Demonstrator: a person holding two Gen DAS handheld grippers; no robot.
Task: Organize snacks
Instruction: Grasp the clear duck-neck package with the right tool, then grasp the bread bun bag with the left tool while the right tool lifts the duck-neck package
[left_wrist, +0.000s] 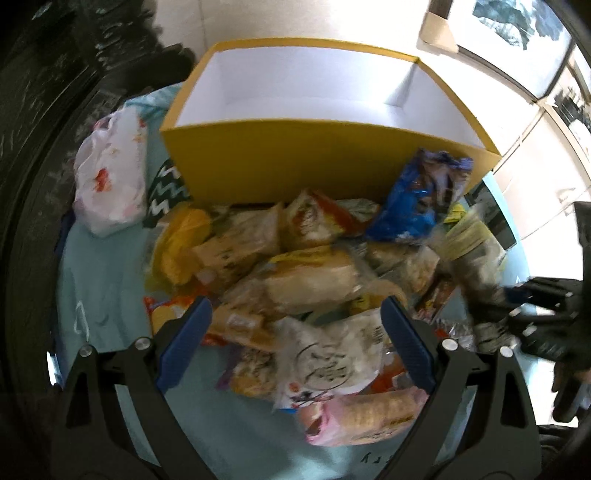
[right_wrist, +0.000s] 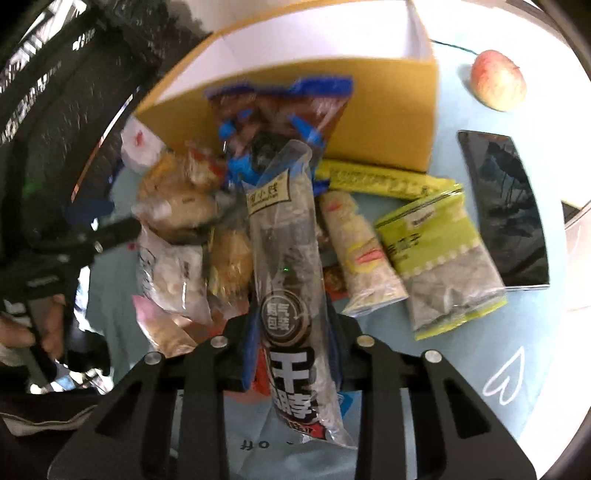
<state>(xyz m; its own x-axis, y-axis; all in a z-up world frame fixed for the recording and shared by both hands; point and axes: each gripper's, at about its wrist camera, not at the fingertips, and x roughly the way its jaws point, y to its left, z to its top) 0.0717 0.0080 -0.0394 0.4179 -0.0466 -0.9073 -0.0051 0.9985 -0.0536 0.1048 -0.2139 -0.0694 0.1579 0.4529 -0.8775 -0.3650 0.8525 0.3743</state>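
Note:
A heap of snack packets (left_wrist: 295, 273) lies on a light blue cloth before an empty yellow box (left_wrist: 314, 162) with white inside walls. My left gripper (left_wrist: 295, 343) is open over the near side of the heap, above a clear packet with white pieces (left_wrist: 332, 362). My right gripper (right_wrist: 291, 354) is shut on a long clear and black snack packet (right_wrist: 288, 266), held above the heap and pointing toward the yellow box (right_wrist: 388, 110). A blue packet (right_wrist: 273, 122) leans on the box front; it also shows in the left wrist view (left_wrist: 417, 199).
A white plastic bag (left_wrist: 110, 177) lies left of the box. An apple (right_wrist: 498, 79) and a dark phone (right_wrist: 506, 206) lie right of the box. Green-yellow packets (right_wrist: 436, 258) lie beside the phone. A gloved hand with the other gripper (left_wrist: 535, 317) is at the right.

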